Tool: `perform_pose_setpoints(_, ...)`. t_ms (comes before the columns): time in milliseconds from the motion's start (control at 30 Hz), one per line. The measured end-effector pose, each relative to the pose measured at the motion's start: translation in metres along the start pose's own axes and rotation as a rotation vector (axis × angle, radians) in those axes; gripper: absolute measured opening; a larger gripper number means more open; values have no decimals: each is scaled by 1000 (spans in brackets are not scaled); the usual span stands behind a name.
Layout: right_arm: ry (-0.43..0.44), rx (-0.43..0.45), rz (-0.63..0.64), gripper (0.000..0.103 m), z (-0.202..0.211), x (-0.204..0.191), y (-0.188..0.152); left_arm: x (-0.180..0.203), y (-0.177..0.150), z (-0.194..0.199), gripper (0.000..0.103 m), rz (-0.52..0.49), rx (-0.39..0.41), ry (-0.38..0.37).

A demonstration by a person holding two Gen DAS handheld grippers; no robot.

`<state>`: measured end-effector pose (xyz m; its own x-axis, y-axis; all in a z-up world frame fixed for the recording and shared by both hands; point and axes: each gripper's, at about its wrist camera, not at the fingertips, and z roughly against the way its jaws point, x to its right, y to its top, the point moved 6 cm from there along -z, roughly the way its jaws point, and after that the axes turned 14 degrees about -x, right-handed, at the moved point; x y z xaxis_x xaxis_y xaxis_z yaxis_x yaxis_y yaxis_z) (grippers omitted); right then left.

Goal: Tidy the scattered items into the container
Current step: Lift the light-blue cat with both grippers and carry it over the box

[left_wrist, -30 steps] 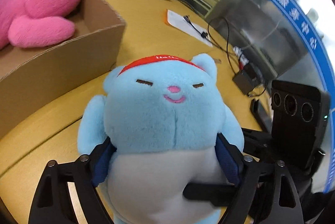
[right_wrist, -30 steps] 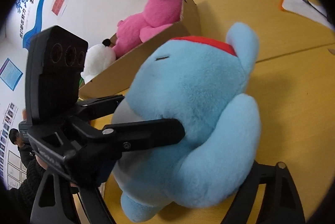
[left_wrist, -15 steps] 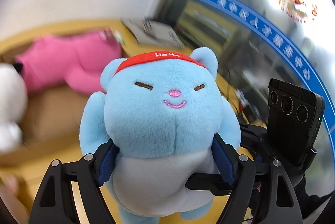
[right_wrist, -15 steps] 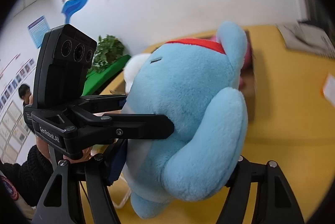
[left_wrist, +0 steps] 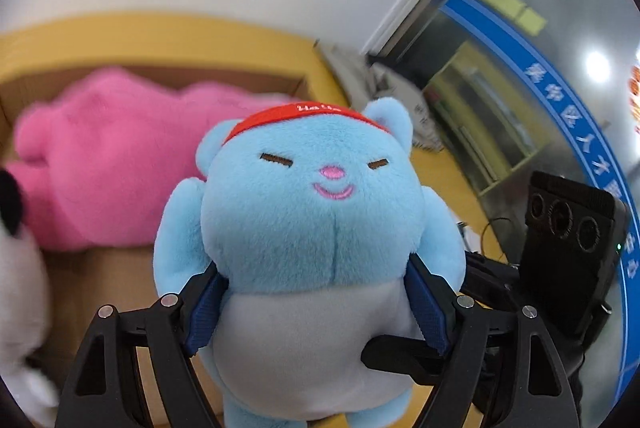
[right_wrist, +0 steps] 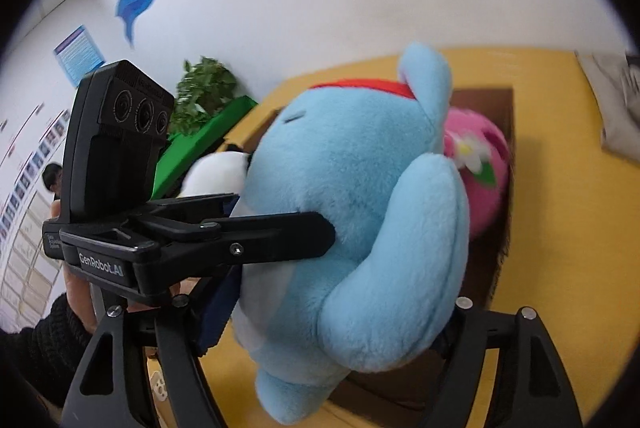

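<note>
A blue plush bear (left_wrist: 312, 228) with a red headband hangs in the air, held from two sides. My left gripper (left_wrist: 316, 304) is shut on its waist, blue pads pressed into the fur. My right gripper (right_wrist: 336, 316) clamps the bear's belly and back; its jaws are opening slightly, with the bear still between them. Below and behind the bear is the open cardboard box (left_wrist: 100, 292). Inside it lie a pink plush (left_wrist: 112, 163) and a white plush (left_wrist: 16, 276). In the right wrist view the box (right_wrist: 486, 99) and pink plush (right_wrist: 480, 187) sit behind the bear.
The box rests on a yellow table (left_wrist: 160, 39) against a white wall. A grey cloth (left_wrist: 400, 95) lies at the table's far end, near glass-fronted shelves. A green plant (right_wrist: 204, 87) stands beyond the box. A black-sleeved hand (right_wrist: 48, 344) holds the left gripper.
Both grippers have lifted the blue bear off the table and carried it toward the box. It now hangs over the box opening, with the pink plush close behind it.
</note>
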<state>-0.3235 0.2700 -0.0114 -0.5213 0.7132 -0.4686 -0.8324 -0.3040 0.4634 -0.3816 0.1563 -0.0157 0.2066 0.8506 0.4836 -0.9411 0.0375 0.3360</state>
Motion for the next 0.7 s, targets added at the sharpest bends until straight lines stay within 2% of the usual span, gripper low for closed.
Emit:
perform_pose_setpoints(67, -6, 1, -56, 85, -6, 19, -8, -2, 3, -12, 90, 19, 8, -26)
perform_pose_setpoints(167, -21, 22, -73, 88, 1, 24, -20, 0, 4, -16, 91, 17, 15, -37)
perform_pose_setpoints(233, -92, 27, -55, 93, 9, 23, -20, -2, 1, -12, 91, 14, 22, -40)
perform_pose_setpoints(400, -342, 61, 52, 93, 44, 2, -25, -7, -1, -9, 92, 27, 18, -68)
perform_pose_setpoints(433, -356, 72, 66, 85, 50, -6, -27, -8, -1, -9, 92, 29, 16, -75)
perform_pose_setpoints(467, -332, 89, 76, 67, 57, -13, -33, -8, -1, -10, 92, 29, 16, -75)
perform_pose_setpoints(533, -265, 98, 77, 49, 55, -17, -29, -4, -1, -10, 92, 23, 16, -65)
perform_pose_setpoints(567, -272, 81, 82, 43, 49, -14, -22, -2, -1, -11, 92, 18, 14, -53)
perform_pose_setpoints(667, -334, 7, 57, 37, 19, -6, -26, 3, -5, -13, 92, -26, -6, 31)
perform_pose_setpoints(700, -320, 1, 23, 37, 15, -2, -28, 4, -7, -11, 92, -40, -5, 37)
